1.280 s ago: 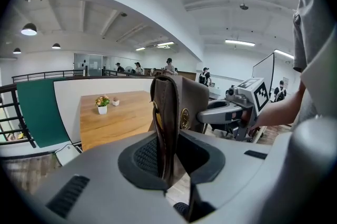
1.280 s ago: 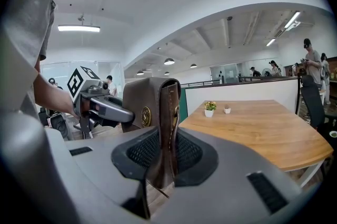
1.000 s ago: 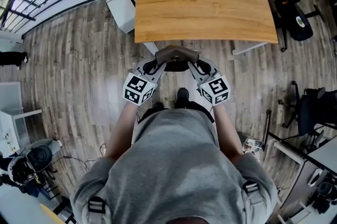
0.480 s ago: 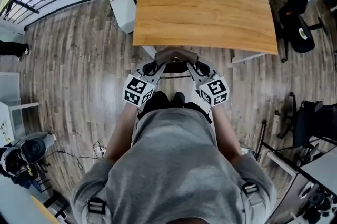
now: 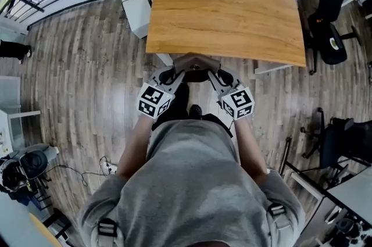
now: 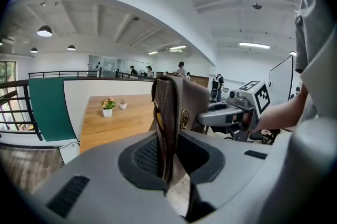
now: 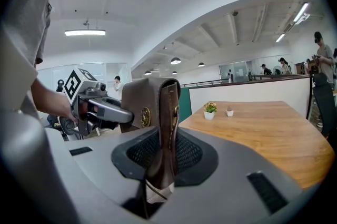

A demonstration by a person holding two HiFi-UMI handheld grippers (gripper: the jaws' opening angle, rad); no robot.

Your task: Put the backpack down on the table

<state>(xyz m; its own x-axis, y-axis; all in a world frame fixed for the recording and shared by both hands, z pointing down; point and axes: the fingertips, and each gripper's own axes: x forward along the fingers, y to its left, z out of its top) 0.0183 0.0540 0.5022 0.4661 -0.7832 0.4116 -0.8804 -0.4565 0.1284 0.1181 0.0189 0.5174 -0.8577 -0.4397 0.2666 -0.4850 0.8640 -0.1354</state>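
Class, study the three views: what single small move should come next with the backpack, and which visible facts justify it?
Probably carry the backpack forward over the near edge of the table, then lower it. The left tongs and right tongs are each shut on one side of it, and it appears to hang just short of that edge, above the floor.

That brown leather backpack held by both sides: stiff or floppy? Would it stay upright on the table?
Probably fairly stiff: the backpack holds a boxy, upright shape though the left gripper and right gripper pinch only its side edges. Likely not heavy, as it shows no sag between them. On the table it might tip, looking tall and narrow.
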